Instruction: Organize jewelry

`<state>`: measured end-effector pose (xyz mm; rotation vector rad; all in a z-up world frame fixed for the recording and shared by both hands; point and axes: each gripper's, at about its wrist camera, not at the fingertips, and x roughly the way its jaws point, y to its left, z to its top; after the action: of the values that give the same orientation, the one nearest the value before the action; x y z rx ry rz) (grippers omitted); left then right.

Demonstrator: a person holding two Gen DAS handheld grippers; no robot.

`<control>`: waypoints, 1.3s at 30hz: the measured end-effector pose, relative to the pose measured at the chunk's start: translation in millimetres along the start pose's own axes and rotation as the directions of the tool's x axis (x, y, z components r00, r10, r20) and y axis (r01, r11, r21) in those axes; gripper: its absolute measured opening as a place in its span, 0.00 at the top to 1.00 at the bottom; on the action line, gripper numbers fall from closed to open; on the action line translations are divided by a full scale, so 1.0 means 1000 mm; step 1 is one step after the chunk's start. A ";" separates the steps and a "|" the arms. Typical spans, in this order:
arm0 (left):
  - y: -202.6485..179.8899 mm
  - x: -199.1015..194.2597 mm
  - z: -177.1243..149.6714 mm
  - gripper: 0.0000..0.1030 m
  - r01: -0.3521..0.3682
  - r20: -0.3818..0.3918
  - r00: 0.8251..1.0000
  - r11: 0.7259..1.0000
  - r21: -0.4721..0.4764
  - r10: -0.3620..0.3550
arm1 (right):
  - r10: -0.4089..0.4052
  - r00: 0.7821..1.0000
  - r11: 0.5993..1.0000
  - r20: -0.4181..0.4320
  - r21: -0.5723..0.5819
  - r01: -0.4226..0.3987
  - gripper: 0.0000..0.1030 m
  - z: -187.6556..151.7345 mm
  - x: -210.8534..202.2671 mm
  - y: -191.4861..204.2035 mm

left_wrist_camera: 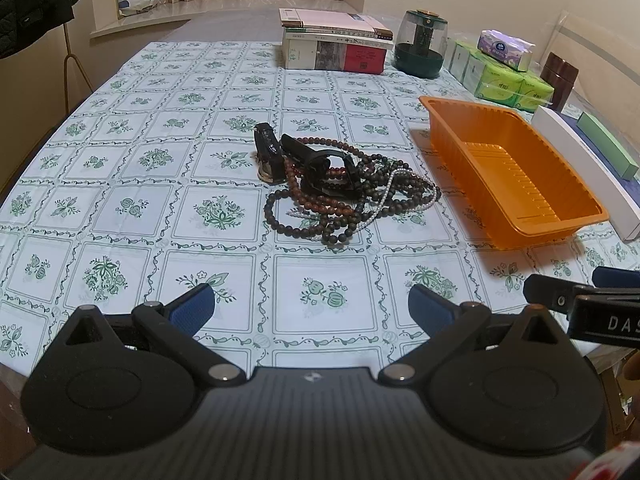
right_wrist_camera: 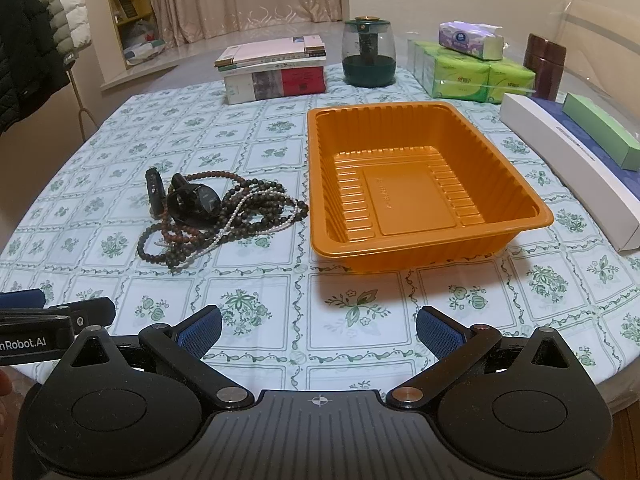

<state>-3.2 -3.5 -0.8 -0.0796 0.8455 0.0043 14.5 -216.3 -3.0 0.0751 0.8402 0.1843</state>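
Note:
A tangled pile of bead necklaces lies on the tablecloth, with dark and reddish beads and a thin white pearl strand. A black watch rests on the pile and a black band stands at its left. The pile also shows in the right wrist view. An empty orange tray sits to the right of the pile; it also shows in the left wrist view. My left gripper is open and empty, short of the pile. My right gripper is open and empty, in front of the tray.
A stack of books, a green-based jar, tissue packs and a brown canister stand at the table's far side. Long white and green boxes lie right of the tray. A coat hangs at left.

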 end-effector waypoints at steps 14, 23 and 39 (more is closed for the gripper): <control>0.000 0.000 0.000 0.01 -0.001 -0.002 1.000 1.000 0.000 0.001 | -0.001 1.000 1.000 0.001 0.001 0.001 0.01 0.000 0.000 0.000; -0.001 -0.001 0.000 0.01 -0.002 -0.001 1.000 1.000 0.002 0.002 | 0.003 1.000 1.000 0.000 0.007 -0.003 0.01 0.001 0.000 0.001; 0.008 0.014 0.017 0.01 0.078 -0.009 0.997 0.991 -0.105 -0.079 | -0.063 0.977 0.974 0.204 0.227 0.016 0.01 0.008 -0.022 -0.078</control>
<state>18.4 5.3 -0.9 -0.2116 0.8547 -0.0260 16.6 -297.6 7.9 0.2847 0.6481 0.0416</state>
